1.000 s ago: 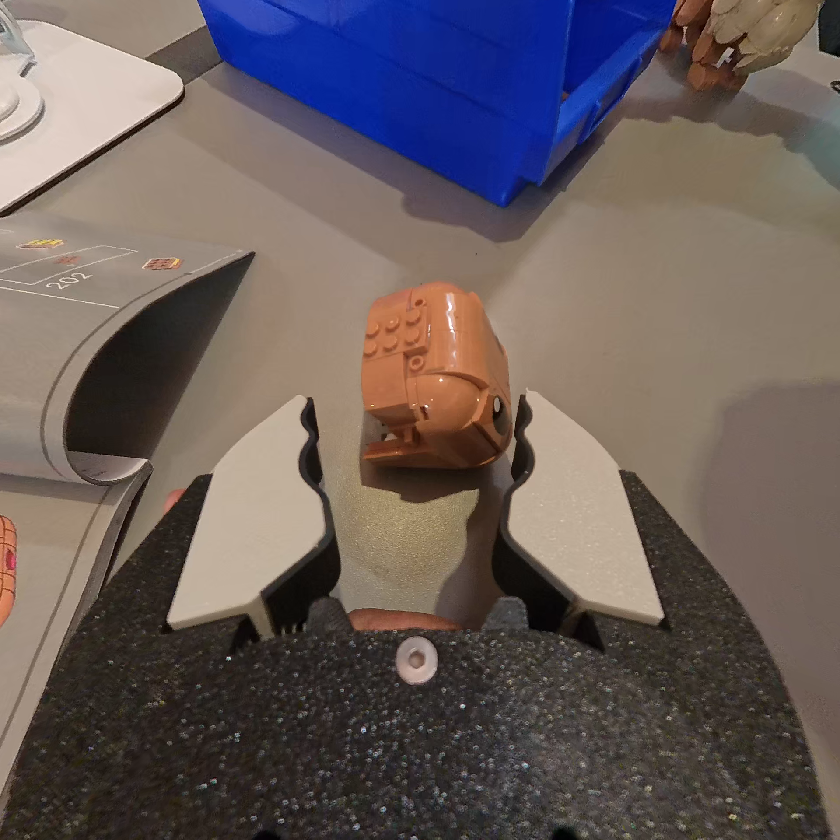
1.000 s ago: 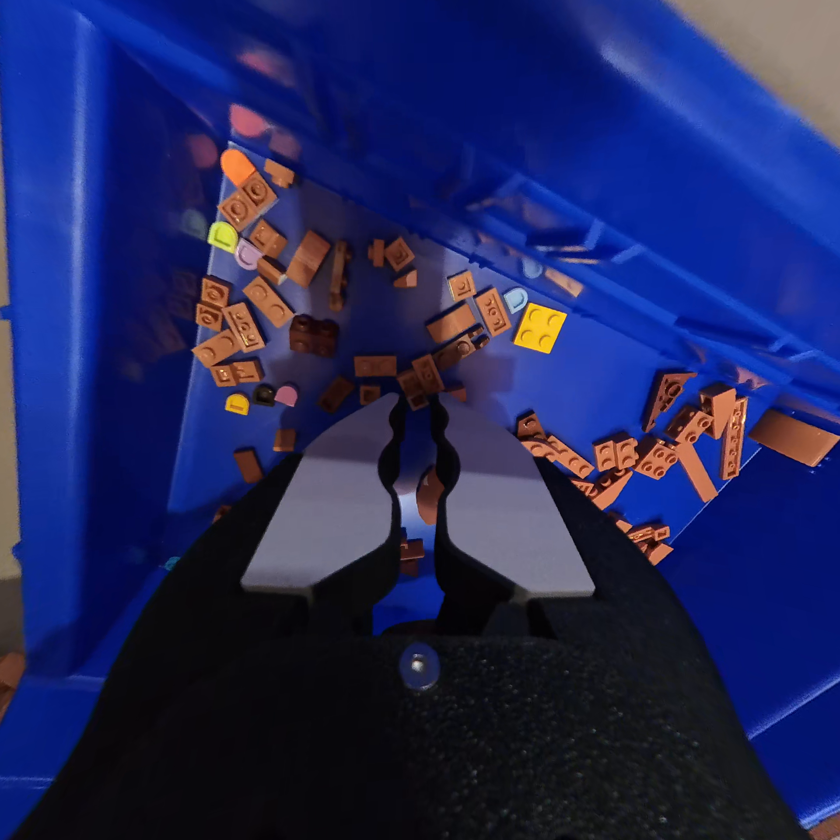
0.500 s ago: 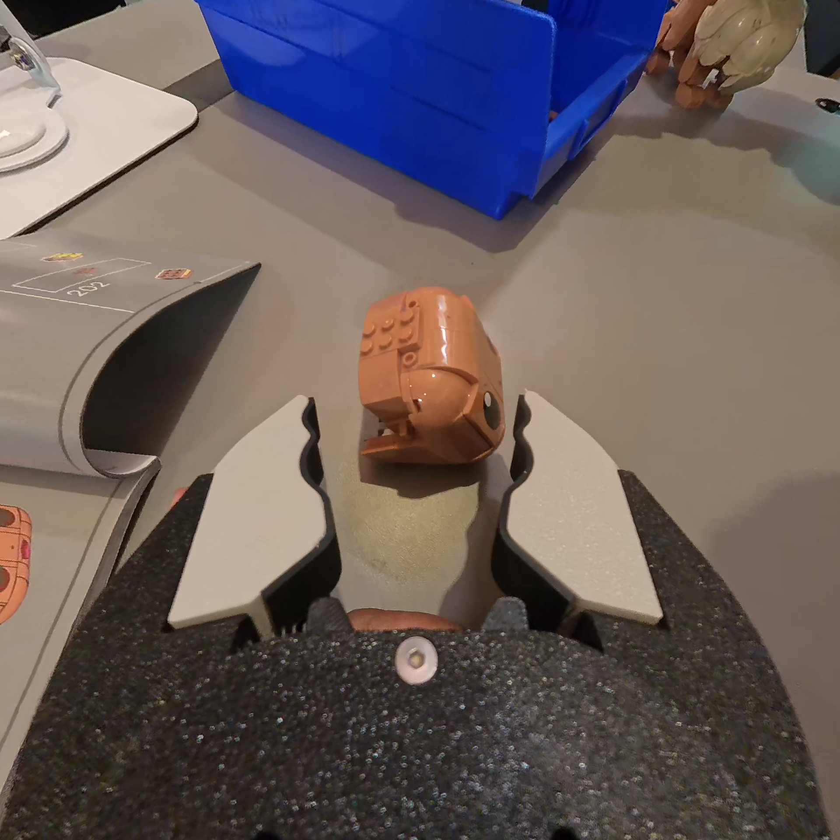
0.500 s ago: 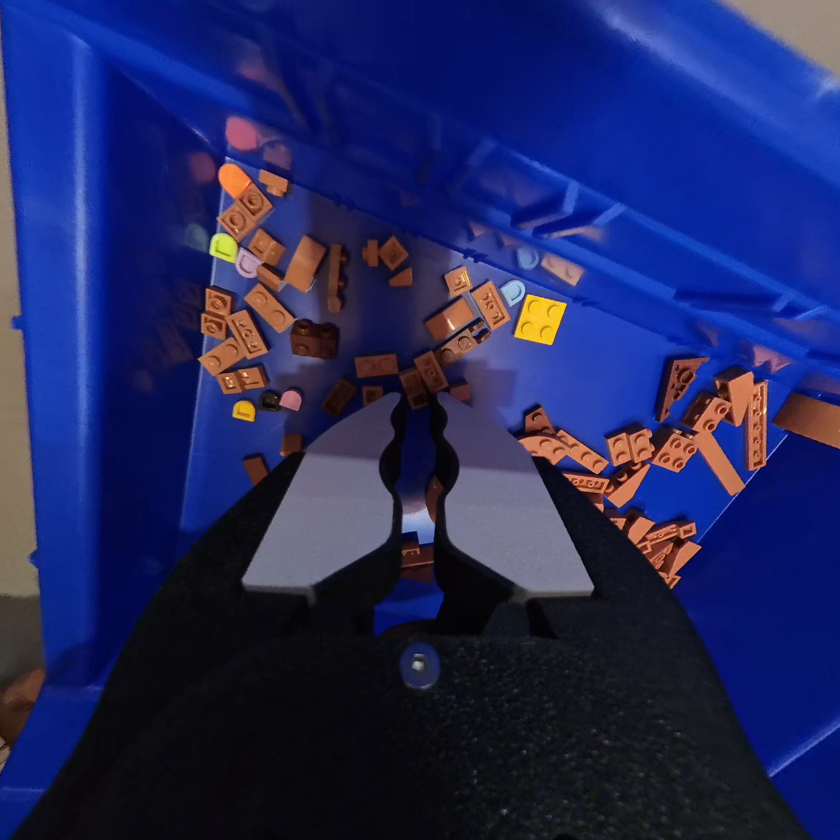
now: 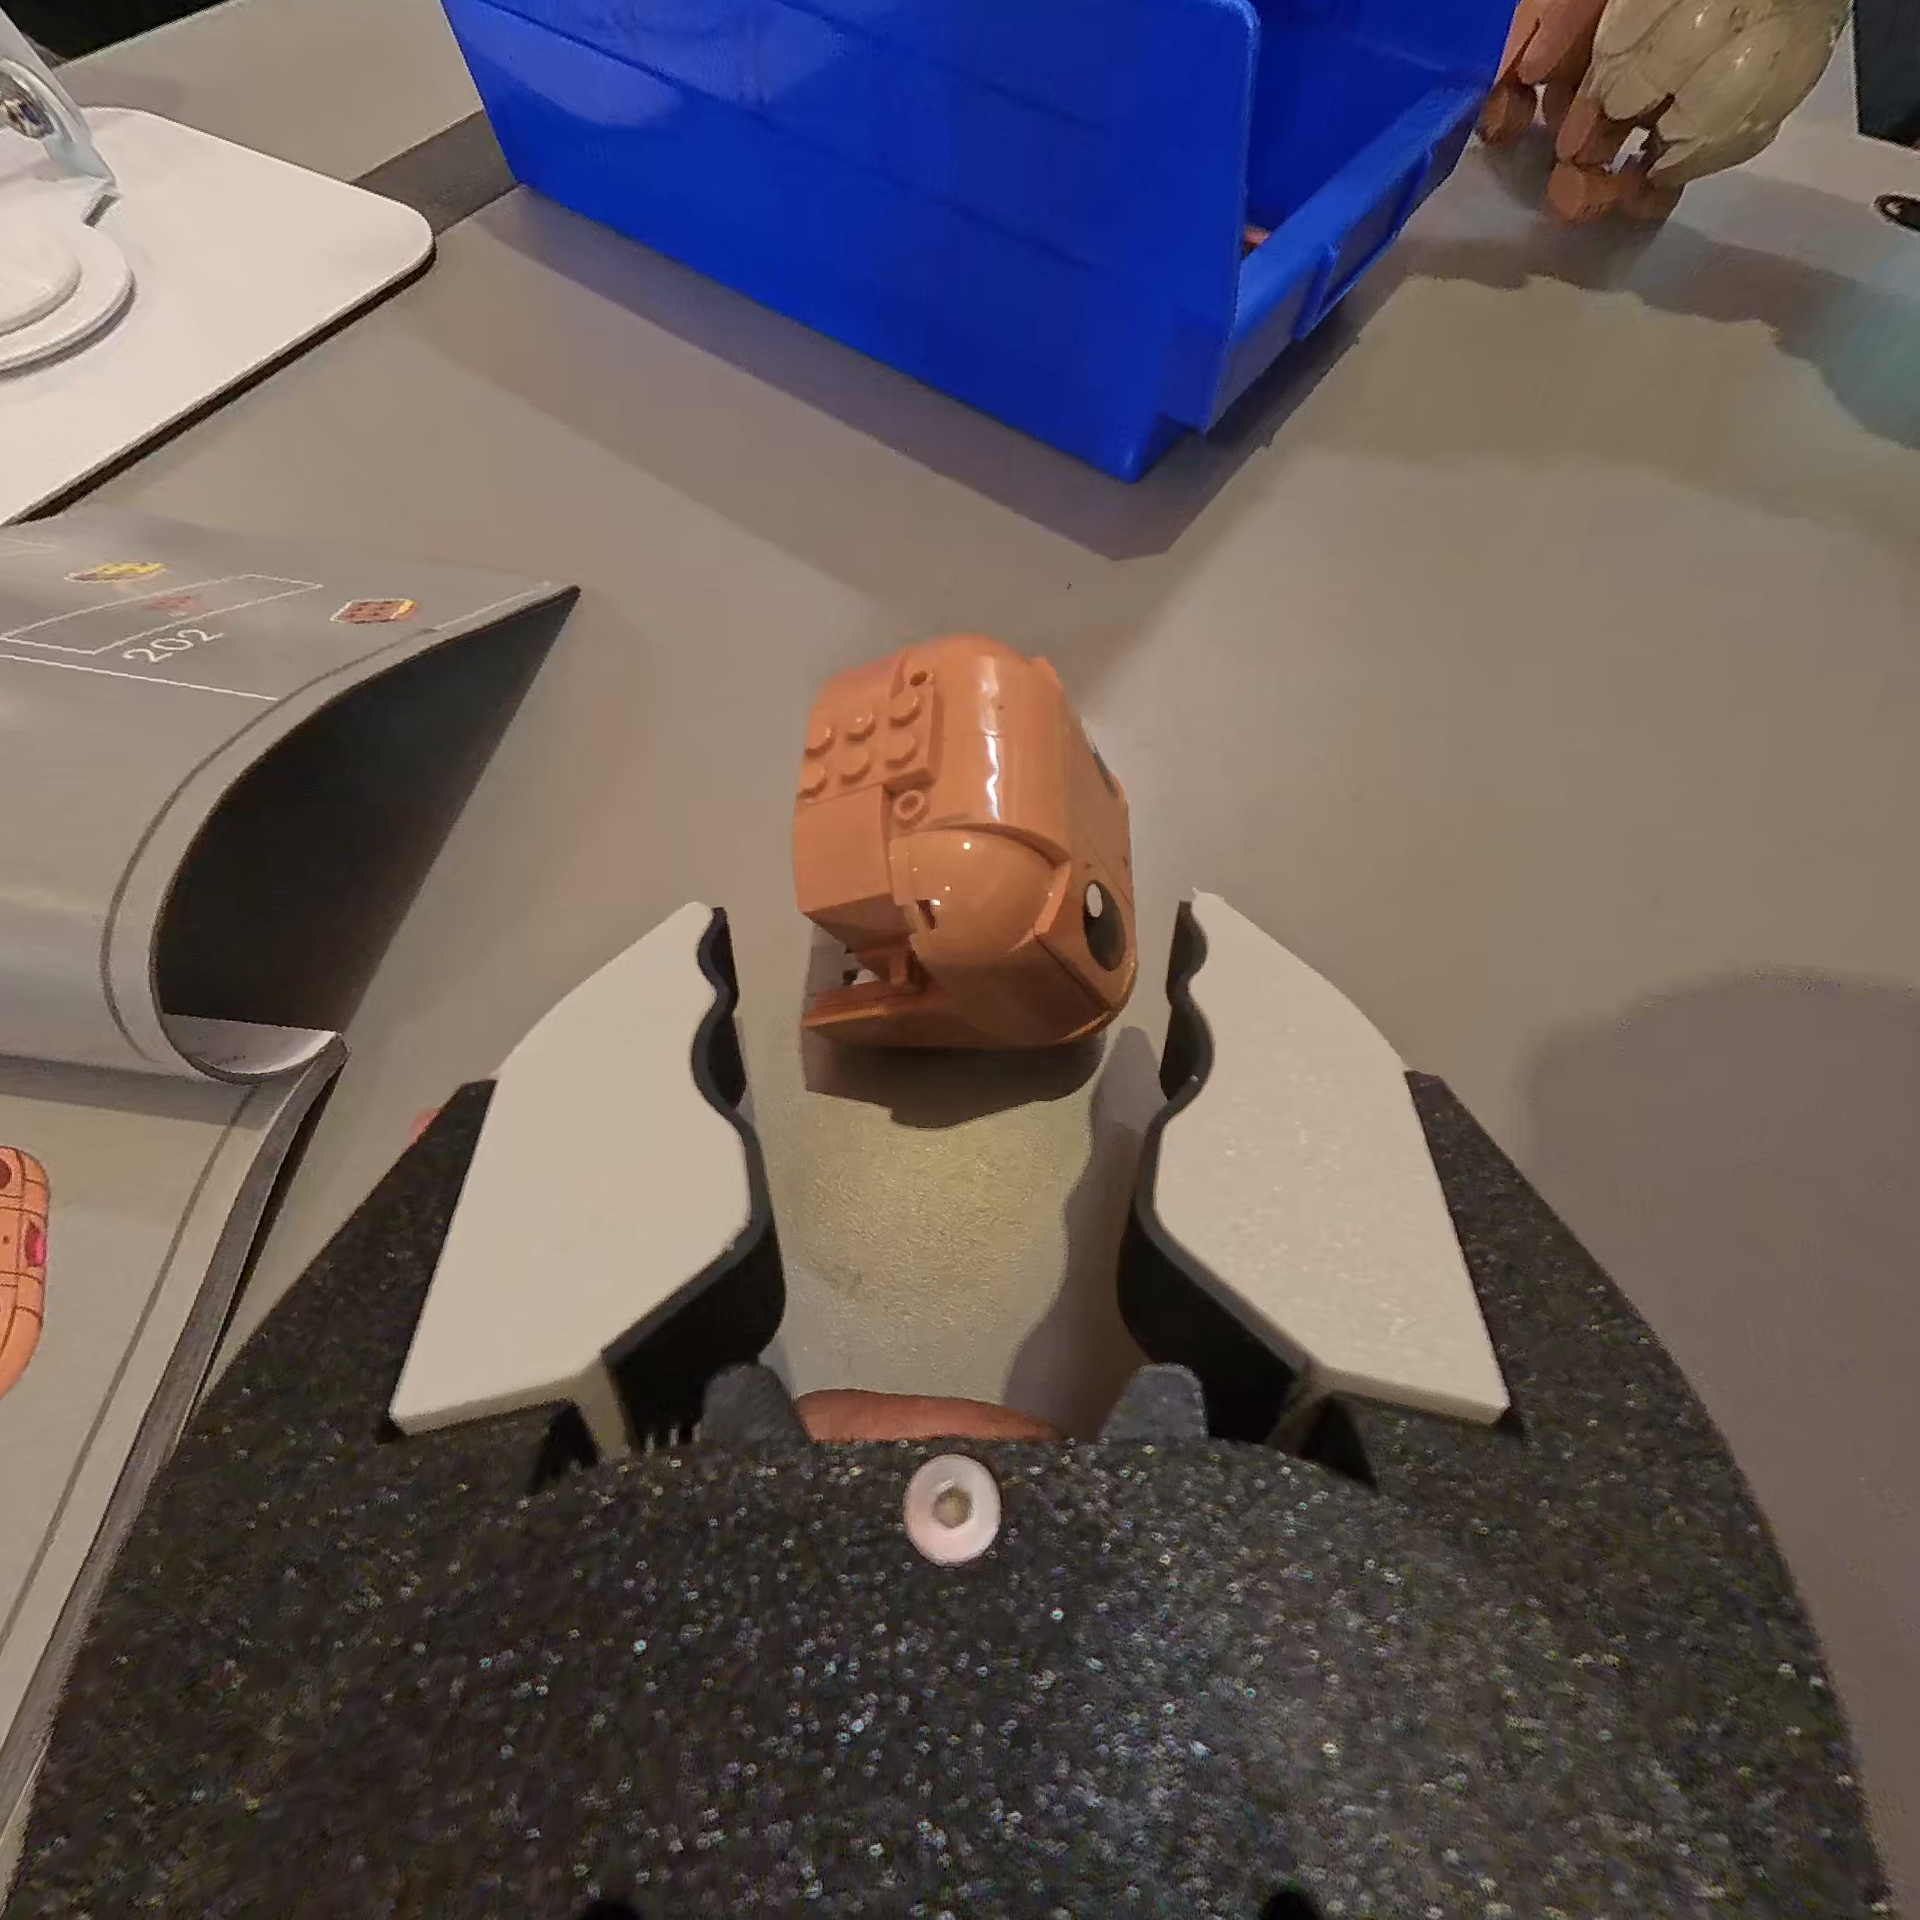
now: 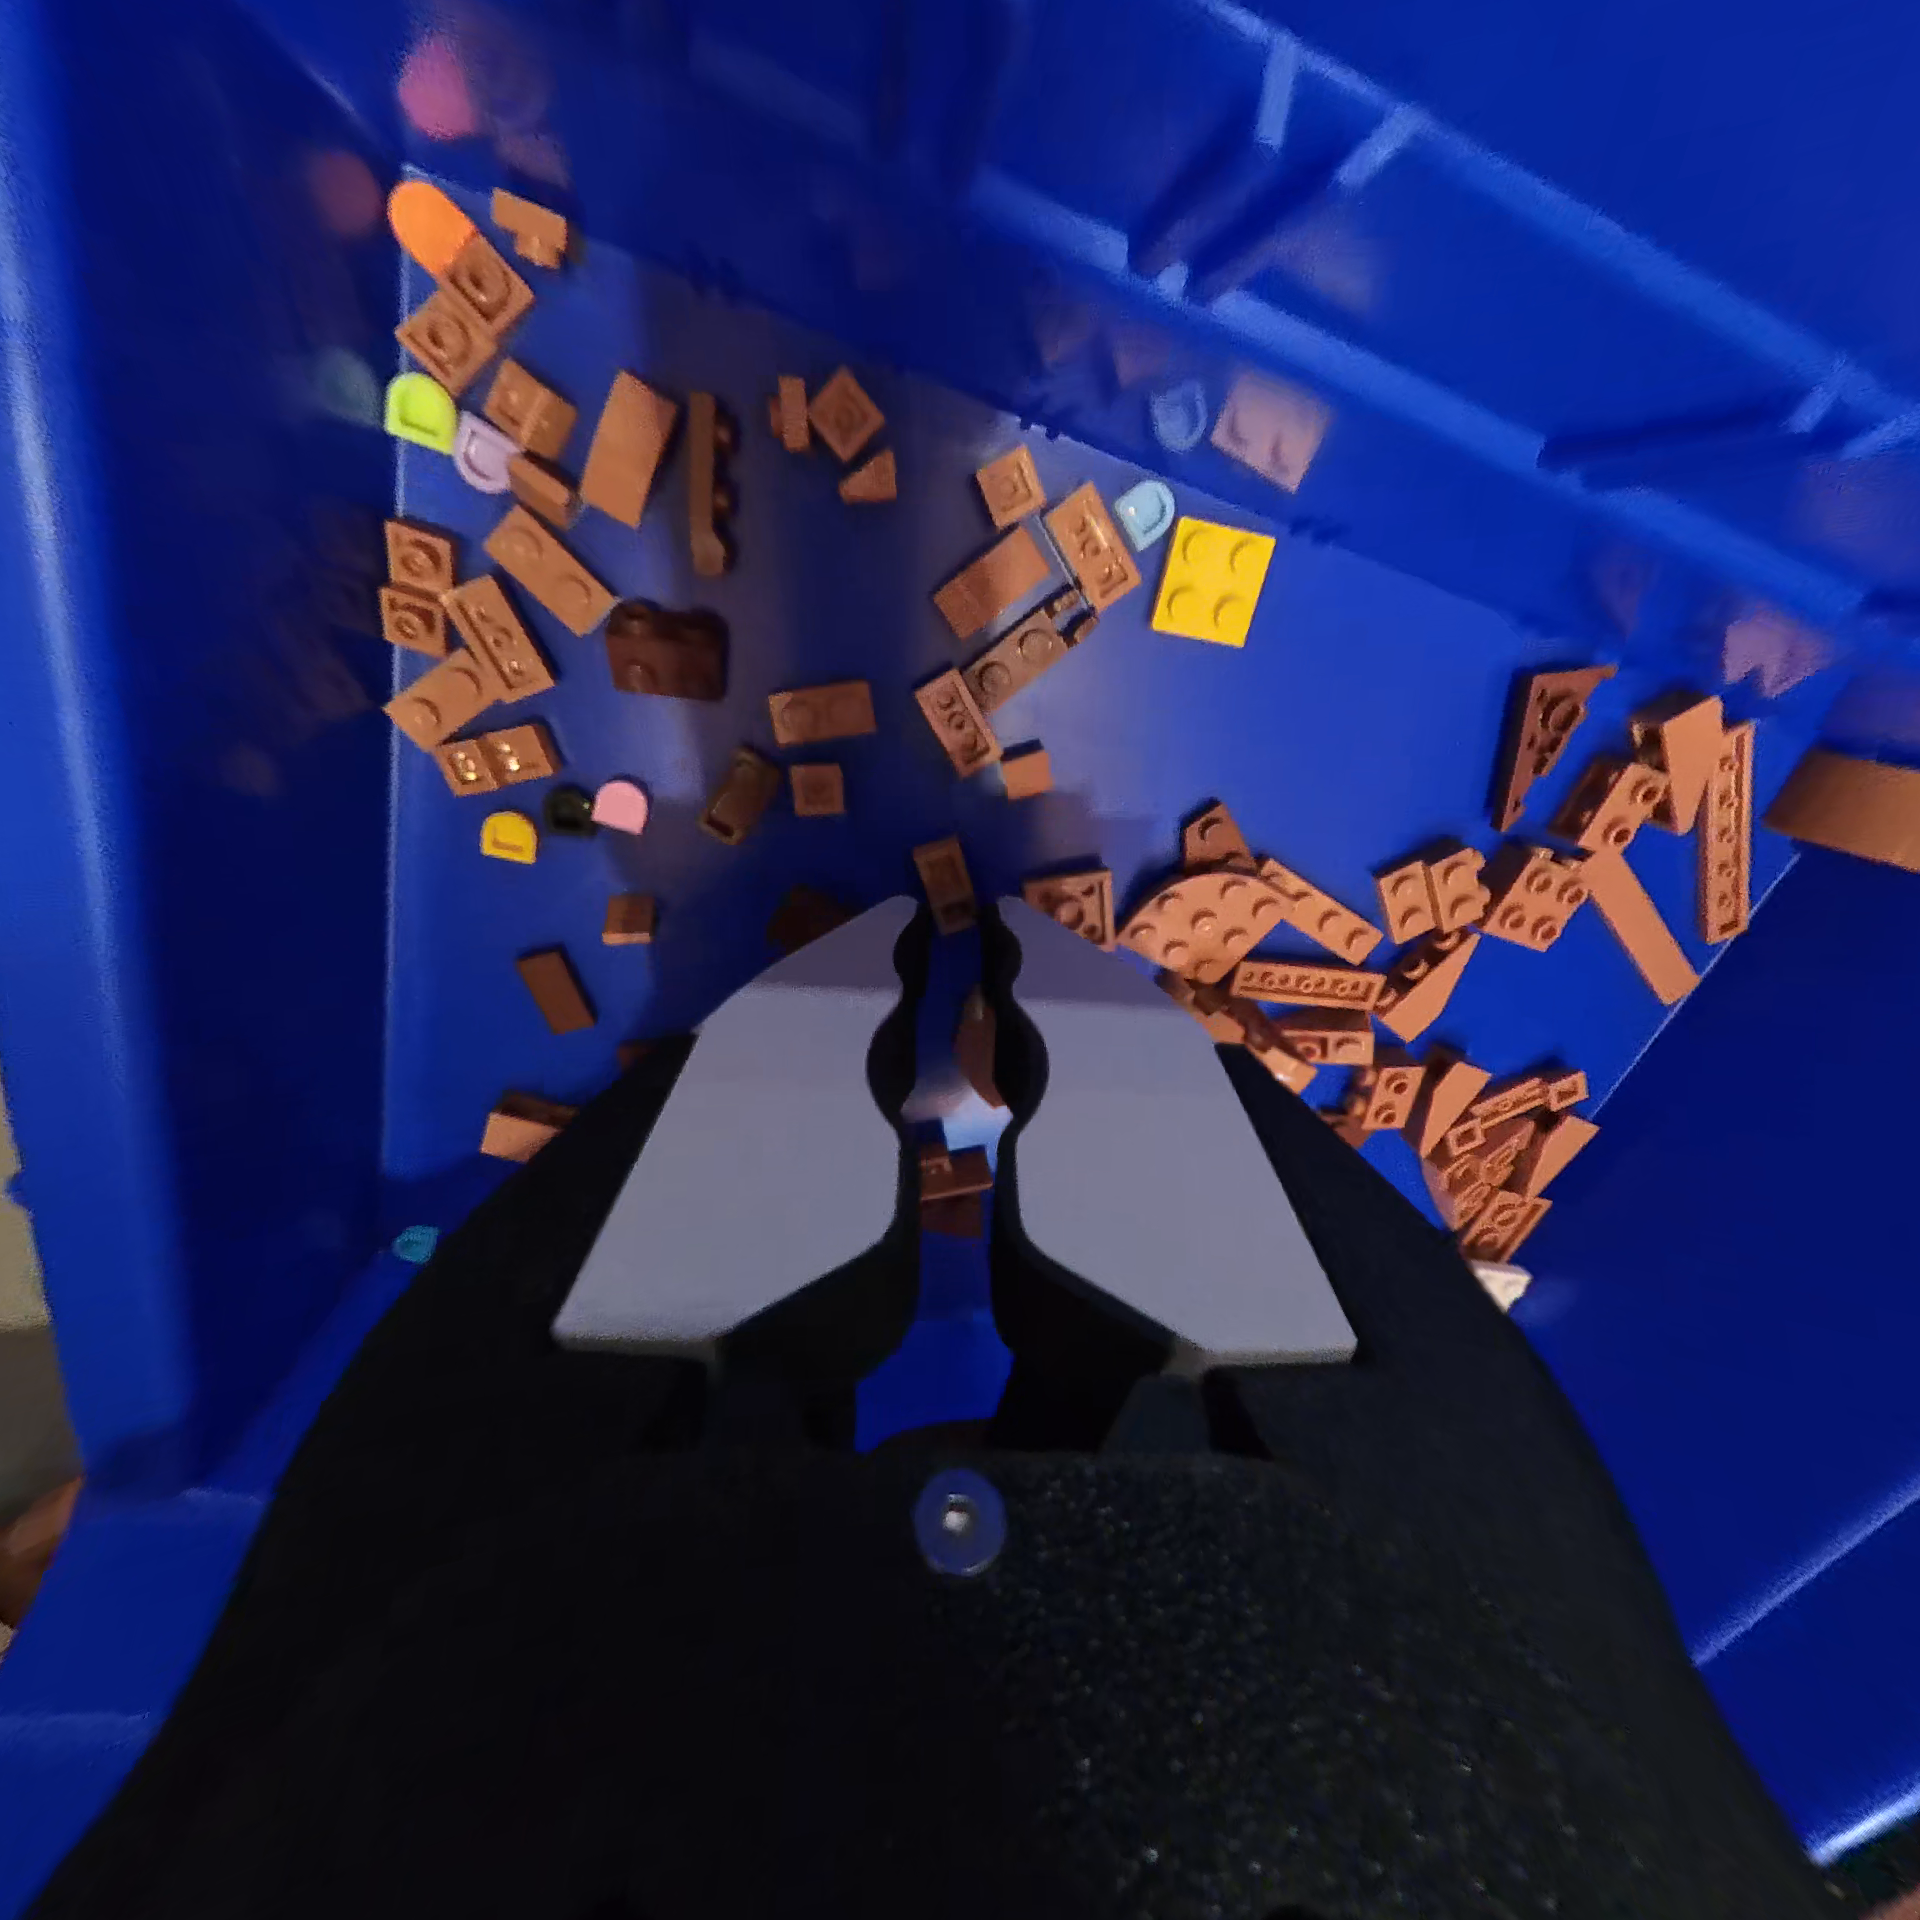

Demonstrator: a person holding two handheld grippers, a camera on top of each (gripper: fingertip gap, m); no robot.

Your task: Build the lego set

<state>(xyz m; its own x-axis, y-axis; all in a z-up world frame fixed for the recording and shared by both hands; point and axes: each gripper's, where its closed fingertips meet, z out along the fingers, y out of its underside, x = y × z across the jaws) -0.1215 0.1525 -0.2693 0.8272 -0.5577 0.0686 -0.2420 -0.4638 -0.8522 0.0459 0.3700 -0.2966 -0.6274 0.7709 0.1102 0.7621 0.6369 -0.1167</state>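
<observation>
The small brown plate (image 6: pixel 943 883) you are after lies on the floor of the blue bin (image 6: pixel 1558 312), directly ahead of your right tongs (image 6: pixel 958 914), poking out just past the tips. Its long axis seems to run along the fingers, away from you, so as I read it the narrow sides face the pads. These tongs are nearly closed, with a slim gap left; whether they already pinch that plate, or the brown sliver deeper in the gap, I cannot tell. More brown pieces crowd the right, and a yellow square plate (image 6: pixel 1214 582) lies farther off.

The tan built head (image 5: pixel 961 862) rests on the grey bench (image 5: pixel 1507 779), just beyond your left tongs (image 5: pixel 945 940), which are spread wide and grip nothing. An instruction booklet (image 5: pixel 208 727) lies to their left.
</observation>
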